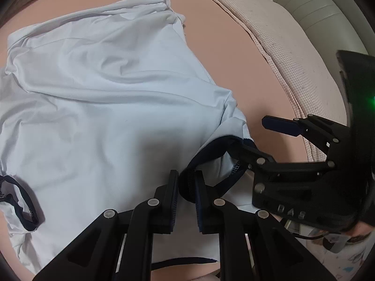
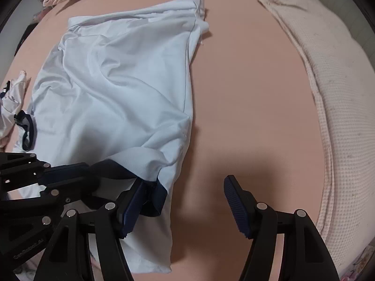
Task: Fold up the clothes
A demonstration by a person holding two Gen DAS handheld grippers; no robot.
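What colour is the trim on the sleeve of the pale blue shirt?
Dark navy trim on the shirt; the left wrist view shows it best.

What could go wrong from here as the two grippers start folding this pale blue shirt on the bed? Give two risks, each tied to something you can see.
1. The left gripper pinches only the navy cuff of the sleeve, so the cloth might slip out when lifted.
2. The right gripper is open, one finger by the same cuff and the other over bare pink sheet; closing here may crowd the left gripper or catch the sheet. The pale blue shirt is wrinkled, so a fold may be uneven.
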